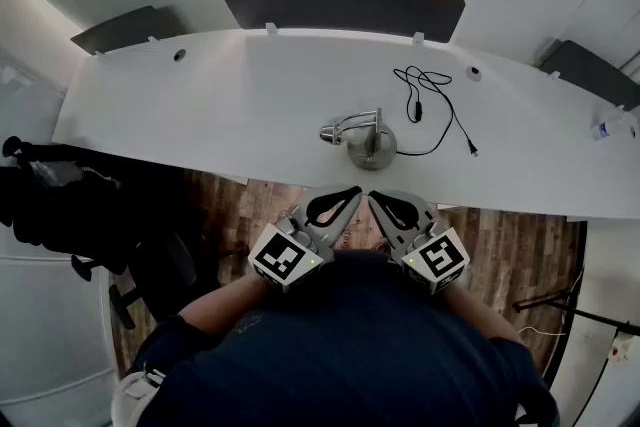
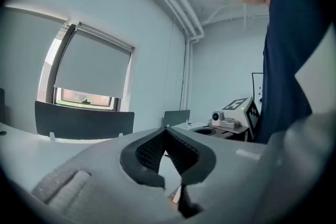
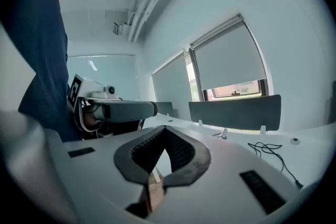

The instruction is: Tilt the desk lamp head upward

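- The desk [image 1: 200, 100] was spread across the whole view, a broad, smooth white top with a curved near edge.
- The left gripper [image 1: 345, 198] was held close to the body, short of the desk edge. Its grey jaws were brought together with nothing between the ribbed black pads. This was judged a waiting pose, since nothing was being reached for.
- The desk lamp [image 1: 362, 137] was stood near the front edge, just ahead of both grippers and so within easy reach. It was made up of a round brushed-metal base, a short bent arm and a small rounded head [image 1: 332, 132] pointed left. The head's tilt could not be read from above, and the task was judged not yet begun.
- The right gripper [image 1: 383, 203] was held beside the left in mirror image, likewise closed on nothing.
- A thin black cable [image 1: 432, 105] was left loosely looped behind the lamp, its free end lying on the desk.
- A clear bottle [image 1: 610, 128] was laid on its side at the far right.
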